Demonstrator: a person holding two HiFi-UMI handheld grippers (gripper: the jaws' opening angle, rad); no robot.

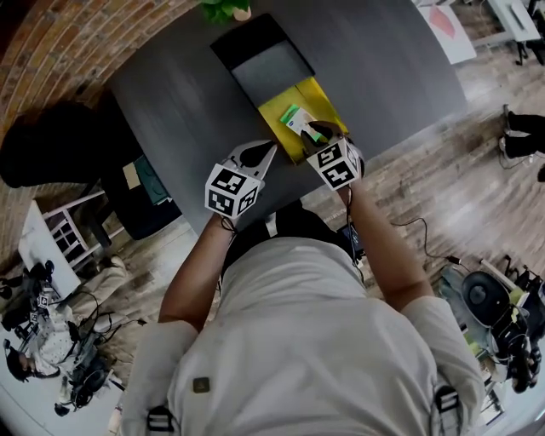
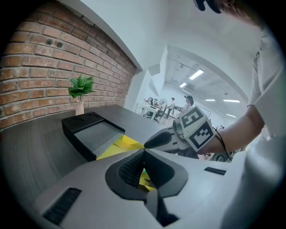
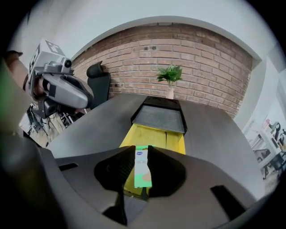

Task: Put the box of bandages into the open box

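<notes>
light: even, ceiling strips (image 2: 196,74) | edges: fisheye warp, dark vignette | blur: slight, bkgd

Dark grey table (image 1: 170,111): the surface left and right of the centre row is unoccupied, leaving open passage along both side edges up to the far edge. Obstacles stand in one row from far edge to near edge: a small green potted plant (image 1: 226,8), a shallow black tray with grey lining (image 1: 271,72), and, touching it, a yellow open box (image 1: 322,95). The right gripper (image 1: 317,130), clamped on a green-and-white box of bandages (image 1: 298,119), occupies the space above the yellow box's near half; the far half is open from above. The left gripper (image 1: 271,149), jaws together, hangs just beside the yellow box's left side, narrowing access there.
</notes>
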